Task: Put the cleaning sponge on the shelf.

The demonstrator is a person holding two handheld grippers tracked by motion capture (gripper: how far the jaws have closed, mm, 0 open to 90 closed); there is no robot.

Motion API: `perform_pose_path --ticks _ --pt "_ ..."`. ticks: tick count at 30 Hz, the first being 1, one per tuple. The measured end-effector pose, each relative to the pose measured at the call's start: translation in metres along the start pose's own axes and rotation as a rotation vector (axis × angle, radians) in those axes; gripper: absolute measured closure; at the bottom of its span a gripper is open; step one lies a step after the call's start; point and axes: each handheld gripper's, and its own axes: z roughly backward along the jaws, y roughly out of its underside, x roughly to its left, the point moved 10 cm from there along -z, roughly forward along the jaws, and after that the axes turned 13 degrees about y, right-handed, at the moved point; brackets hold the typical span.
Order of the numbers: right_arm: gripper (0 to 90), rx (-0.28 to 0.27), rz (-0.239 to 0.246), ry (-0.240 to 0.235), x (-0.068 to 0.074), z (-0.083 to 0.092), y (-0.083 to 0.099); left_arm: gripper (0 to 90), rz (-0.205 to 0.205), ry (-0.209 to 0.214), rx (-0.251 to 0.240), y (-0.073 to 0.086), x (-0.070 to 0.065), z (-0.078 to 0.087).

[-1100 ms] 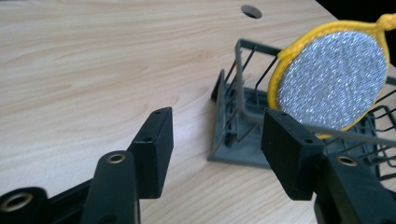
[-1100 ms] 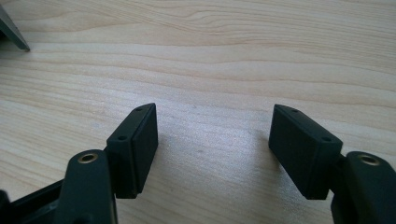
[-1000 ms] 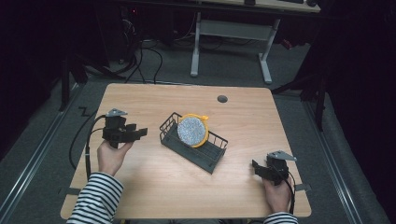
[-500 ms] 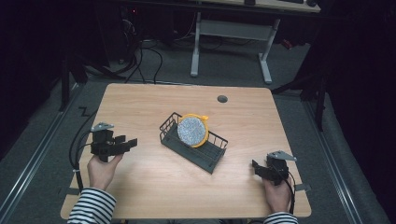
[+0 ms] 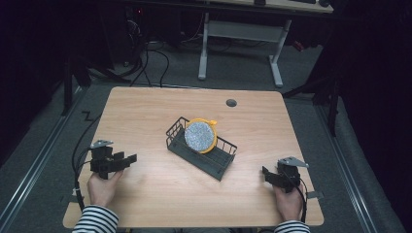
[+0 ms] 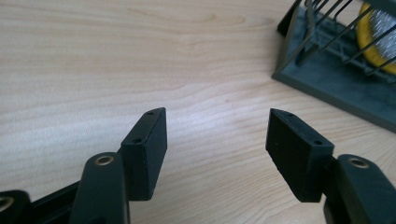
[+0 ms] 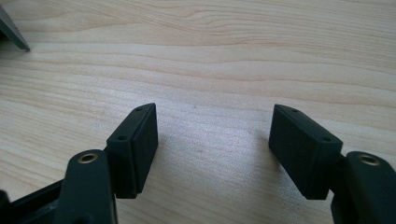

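A dark wire rack sits slantwise in the middle of the wooden table. A round plate with a yellow rim and speckled grey face stands on edge in its far end. My left gripper rests low at the table's left front, open and empty, its jaws facing the rack and the plate. At the right front my right gripper is open too, with nothing but bare wood between its jaws.
A small round grommet hole lies near the table's far edge. Cables trail off the left side. A white desk frame stands on the floor beyond the table. The rack's corner shows at upper left in the right gripper view.
My left gripper has drawn back toward the person and to the left, away from the rack, and come down near the table. The right gripper has stayed put.
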Motion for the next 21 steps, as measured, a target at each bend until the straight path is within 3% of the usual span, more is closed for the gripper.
perform_pose_path --ticks 7,8,11,15,16,17,18,21 --pt "33.0 0.001 0.000 -0.001 0.000 0.000 0.000 38.9 -0.011 -0.071 0.018 0.023 0.013 -0.007" --pt "33.0 0.001 0.000 -0.001 0.000 0.000 0.000 38.4 -0.025 -0.103 0.027 0.028 0.018 -0.010" --pt "33.0 0.000 0.000 0.000 0.000 0.000 0.000 34.8 -0.042 -0.129 0.027 0.032 0.022 -0.013" --pt "33.0 0.000 0.000 0.000 0.000 0.000 0.000 32.1 -0.116 -0.180 0.023 0.033 0.023 -0.019" --pt "32.9 0.000 0.000 0.000 0.000 0.000 0.000 31.1 -0.159 -0.210 0.021 0.033 0.025 -0.022" --pt "32.9 0.000 0.000 0.000 0.000 0.000 0.000 29.8 -0.159 -0.210 0.021 0.033 0.025 -0.022" --pt "32.9 0.001 0.001 0.000 0.000 0.000 0.000 28.2 -0.197 -0.241 0.020 0.033 0.026 -0.024" --pt "33.0 0.000 0.002 0.000 0.000 0.000 0.000 26.7 -0.190 -0.242 0.020 0.034 0.026 -0.024"
